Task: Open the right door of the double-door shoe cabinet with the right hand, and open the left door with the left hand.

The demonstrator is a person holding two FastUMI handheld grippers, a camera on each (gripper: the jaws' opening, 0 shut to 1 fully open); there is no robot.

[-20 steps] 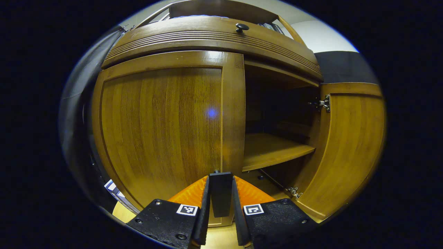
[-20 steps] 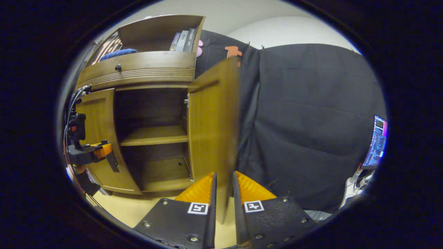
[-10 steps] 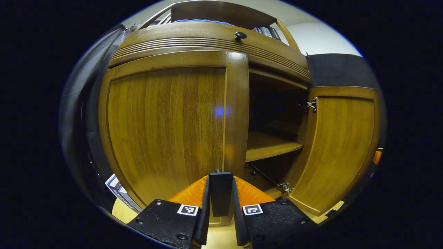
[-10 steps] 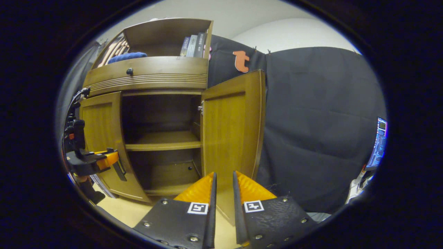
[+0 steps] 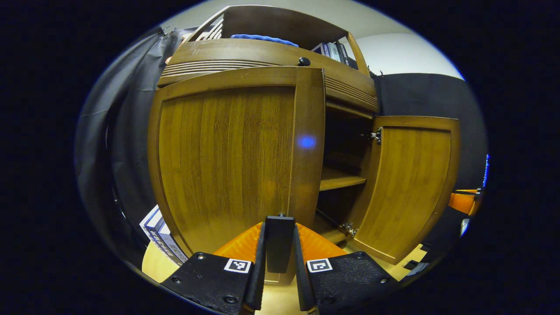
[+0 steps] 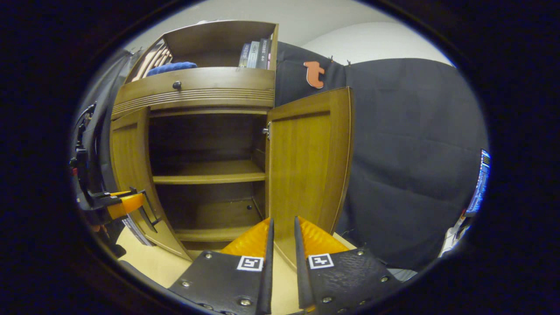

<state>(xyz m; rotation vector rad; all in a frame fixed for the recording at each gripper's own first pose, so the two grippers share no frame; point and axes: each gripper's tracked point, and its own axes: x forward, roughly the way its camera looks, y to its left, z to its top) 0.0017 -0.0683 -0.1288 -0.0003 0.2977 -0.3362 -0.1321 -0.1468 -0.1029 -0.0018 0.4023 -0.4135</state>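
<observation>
In the left gripper view, my left gripper (image 5: 280,249) is clamped on the black handle (image 5: 279,243) of the left door (image 5: 232,153), with both fingers pressing against the handle's sides. The left door stands partly swung out from the shoe cabinet (image 5: 271,54), its free edge just beside the dark opening of the compartment. Beyond that opening, the middle shelf (image 5: 339,178) is visible, and the right door (image 5: 407,183) stands wide open on its hinge (image 5: 375,135). A stack of books (image 5: 159,234) lies on the floor at the lower left of the left door. In the right gripper view, my right gripper (image 6: 282,262) holds nothing; its fingers are set to a narrow gap with only the floor (image 6: 166,262) and the lower edge of the right door (image 6: 308,166) visible between them. The right door is clear of the fingers and stands swung outward against the black cloth wall (image 6: 407,153). The same view shows my left gripper (image 6: 131,203) at the far left, positioned at the left door (image 6: 129,162), which is angled out from the cabinet front. Above the doors, the drawer front carries a round knob (image 6: 176,85). The open top shelf holds a folded blue cloth (image 6: 170,68) and several upright books (image 6: 256,54).
</observation>
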